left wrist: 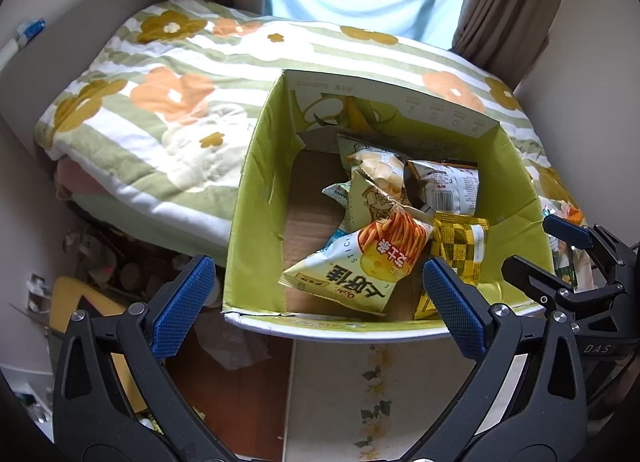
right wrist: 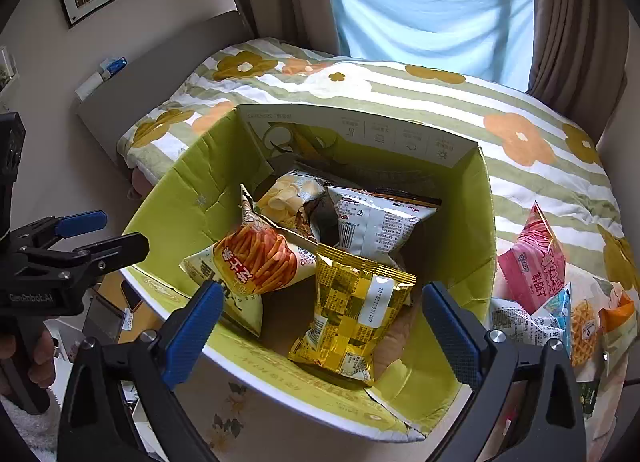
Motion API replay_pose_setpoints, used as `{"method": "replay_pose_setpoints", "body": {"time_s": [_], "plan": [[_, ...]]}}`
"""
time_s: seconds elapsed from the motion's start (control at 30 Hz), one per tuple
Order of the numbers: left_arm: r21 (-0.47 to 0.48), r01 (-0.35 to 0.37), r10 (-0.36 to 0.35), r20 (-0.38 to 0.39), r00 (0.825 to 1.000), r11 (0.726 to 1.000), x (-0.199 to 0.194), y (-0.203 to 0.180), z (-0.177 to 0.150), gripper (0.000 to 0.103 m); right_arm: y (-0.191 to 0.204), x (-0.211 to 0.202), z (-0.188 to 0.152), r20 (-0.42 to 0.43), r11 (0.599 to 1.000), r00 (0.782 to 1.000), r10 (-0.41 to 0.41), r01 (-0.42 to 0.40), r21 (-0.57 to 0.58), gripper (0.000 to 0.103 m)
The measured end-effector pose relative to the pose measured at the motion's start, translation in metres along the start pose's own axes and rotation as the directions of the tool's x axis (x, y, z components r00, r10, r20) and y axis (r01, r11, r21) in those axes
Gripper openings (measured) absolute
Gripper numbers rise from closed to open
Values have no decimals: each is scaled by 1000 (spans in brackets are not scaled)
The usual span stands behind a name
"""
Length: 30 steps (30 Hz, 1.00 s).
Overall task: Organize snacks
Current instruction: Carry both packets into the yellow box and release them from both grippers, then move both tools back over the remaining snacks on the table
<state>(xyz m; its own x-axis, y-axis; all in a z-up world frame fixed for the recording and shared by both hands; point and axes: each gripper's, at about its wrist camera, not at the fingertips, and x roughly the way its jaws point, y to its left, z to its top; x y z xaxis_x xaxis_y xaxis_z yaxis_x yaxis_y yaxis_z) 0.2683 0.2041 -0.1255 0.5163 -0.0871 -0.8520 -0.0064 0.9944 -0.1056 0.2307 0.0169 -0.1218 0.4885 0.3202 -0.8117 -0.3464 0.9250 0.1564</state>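
I'm holding both claws wide and empty — left gripper [left wrist: 316, 302], right gripper [right wrist: 322, 328] — hovering over the near rim of the snack box [right wrist: 192, 198].

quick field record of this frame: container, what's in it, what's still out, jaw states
container: green cardboard box on the floral bedspread, flaps open
inside: cheese stick bag, gold packet, white packet, chip bag
outside: pink bag and other packets on the bed, right of the box
left gripper: jaws open, empty
right gripper: jaws open, empty
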Motion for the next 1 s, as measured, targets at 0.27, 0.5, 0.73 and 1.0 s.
{"method": "replay_pose_setpoints", "body": {"time_s": [0.27,0.5,0.73,1.0], "plan": [[57,27,-27,6,1000,998,-8,-11,0,103,0,-17,-3,12,999,999,-40,39,25,99],[122,56,-60,28,998,991,-19,-40,1,103,-16,-43,-15,29,995,996,-81,79,68,99],[200,86,-99,59,993,976,-31,-99,-3,103,-55,-78,-33,65,985,989,-130,121,119,99],[235,112,-130,63,990,966,-37,-187,-26,103,-125,-122,-68,62,981,986,-158,149,127,99]]}}
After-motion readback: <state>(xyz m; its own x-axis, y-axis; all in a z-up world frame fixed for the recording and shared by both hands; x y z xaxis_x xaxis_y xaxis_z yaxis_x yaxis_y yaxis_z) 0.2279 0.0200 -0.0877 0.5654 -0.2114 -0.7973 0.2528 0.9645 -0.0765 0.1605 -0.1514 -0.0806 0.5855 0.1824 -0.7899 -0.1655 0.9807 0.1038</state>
